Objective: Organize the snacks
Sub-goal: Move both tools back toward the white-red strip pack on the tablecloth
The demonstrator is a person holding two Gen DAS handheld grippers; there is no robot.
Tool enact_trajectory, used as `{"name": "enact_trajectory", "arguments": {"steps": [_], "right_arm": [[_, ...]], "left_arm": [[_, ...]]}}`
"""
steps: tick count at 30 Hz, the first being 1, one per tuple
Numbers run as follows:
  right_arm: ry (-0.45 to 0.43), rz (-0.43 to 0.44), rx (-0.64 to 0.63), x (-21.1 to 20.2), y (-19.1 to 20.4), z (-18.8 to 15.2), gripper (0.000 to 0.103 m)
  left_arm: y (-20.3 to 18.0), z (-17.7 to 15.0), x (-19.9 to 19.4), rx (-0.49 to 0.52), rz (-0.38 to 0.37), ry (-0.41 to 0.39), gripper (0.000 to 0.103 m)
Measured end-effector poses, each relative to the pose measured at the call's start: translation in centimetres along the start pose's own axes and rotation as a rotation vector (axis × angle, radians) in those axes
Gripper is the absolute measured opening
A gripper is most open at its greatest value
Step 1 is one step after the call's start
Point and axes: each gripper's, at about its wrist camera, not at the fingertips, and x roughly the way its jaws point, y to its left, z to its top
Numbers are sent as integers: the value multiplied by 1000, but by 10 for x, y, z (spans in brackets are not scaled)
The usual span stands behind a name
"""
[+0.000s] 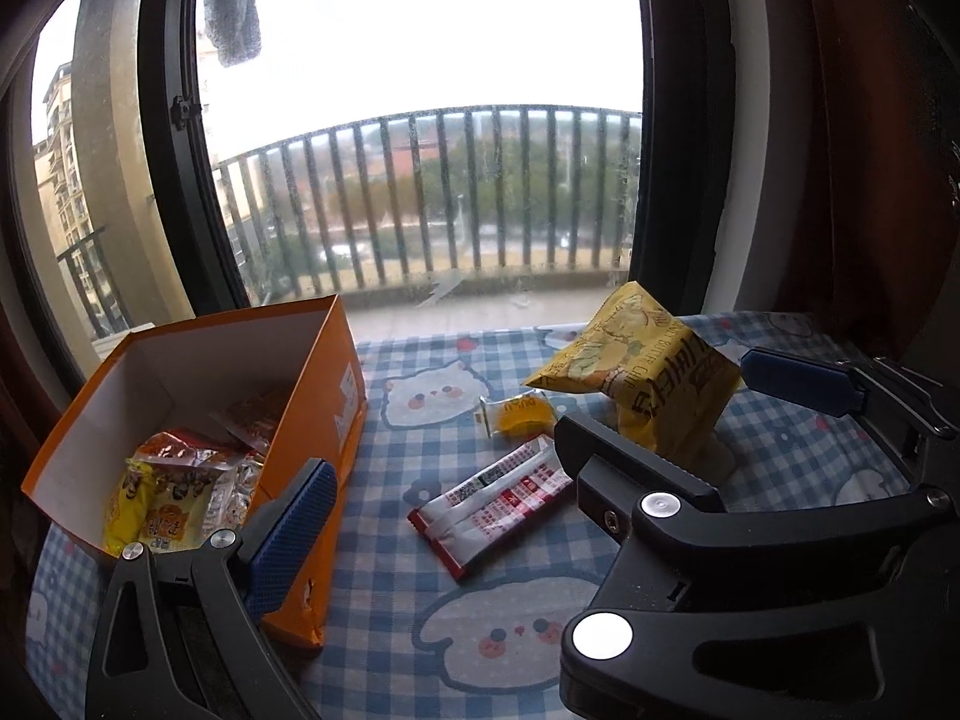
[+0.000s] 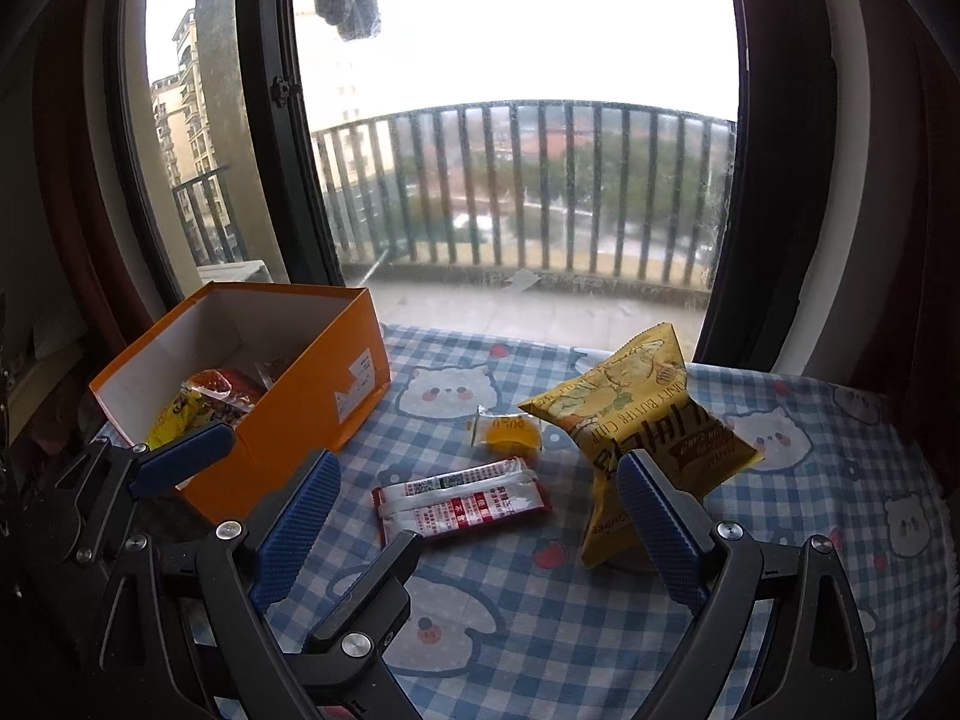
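An open orange box [image 1: 336, 396] [image 2: 312, 384] stands at the left with several snack packs [image 1: 168, 492] [image 2: 204, 396] inside. On the cloth lie a red-and-white packet [image 1: 492, 504] [image 2: 462, 498] and a small yellow-filled clear pack [image 1: 519, 414] [image 2: 510, 435]. A yellow chip bag [image 1: 636, 372] [image 2: 636, 420] stands at the right. My left gripper [image 1: 474, 498] is open beside the box, holding nothing. My right gripper [image 2: 480, 468] is open over the red-and-white packet. Its right finger [image 2: 654, 528] covers the bag's lower part, and whether it touches is unclear. The two grippers overlap.
A blue checked tablecloth [image 1: 480, 630] [image 2: 540, 612] with bear prints covers the table. Its far edge meets a large window [image 2: 510, 180] with a balcony railing outside. Dark red curtains [image 1: 852, 150] hang at the right.
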Motion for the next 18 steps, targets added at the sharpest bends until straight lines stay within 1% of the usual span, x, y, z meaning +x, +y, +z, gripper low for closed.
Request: {"name": "enact_trajectory", "arguments": {"steps": [8,15,18], "right_arm": [[69,33,58,31,-22,-19,95],[117,23,97,57,-37,-37,95],[138,10,111,67,-43,-43,95]], "left_arm": [[-11,-10,32,9,12,59,99],[-11,-27,68,26,45,137,99],[-13,-32,80,32,40,174,95]]}}
